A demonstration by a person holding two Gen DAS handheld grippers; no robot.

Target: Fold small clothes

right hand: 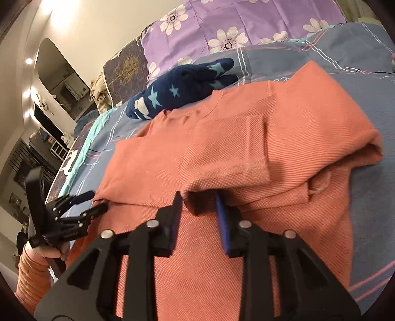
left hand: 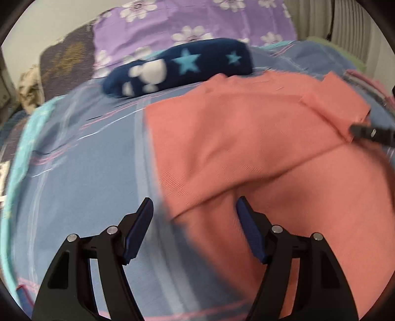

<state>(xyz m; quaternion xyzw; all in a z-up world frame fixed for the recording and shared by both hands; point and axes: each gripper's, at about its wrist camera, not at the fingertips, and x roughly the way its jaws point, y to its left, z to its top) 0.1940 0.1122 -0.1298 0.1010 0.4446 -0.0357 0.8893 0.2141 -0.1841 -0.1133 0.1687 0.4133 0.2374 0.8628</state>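
Folding in progress on a bed covered by a blue striped sheet (left hand: 74, 177). The salmon-pink shirt (right hand: 222, 153) lies spread on the sheet, collar toward the purple flowered pillow (right hand: 246, 22), with one side already turned inward so that its short sleeve rests on the body panel; a raised fold edge crosses the cloth in both views. The left gripper (left hand: 195, 210) is at the shirt's left edge with its jaws spread wide, one finger over the sheet and the other over the pink cloth, and it grasps nothing; the right wrist view shows the same tool (right hand: 98, 202) parted at that fold edge. The right gripper (right hand: 200, 197) has its jaws partly apart, straddling the hem of the folded-over sleeve; whether the fabric is actually pinched between the pads cannot be told, since the cloth hides the tips. A dark navy garment with light stars (left hand: 177, 66) lies bunched just beyond the collar, touching or nearly touching it, and appears not yet folded. Judged from this layout, the task is at an early to middle stage: one lengthwise fold of the pink shirt seems made, the opposite side and the crosswise fold remain, and the navy piece is wholly left to do.
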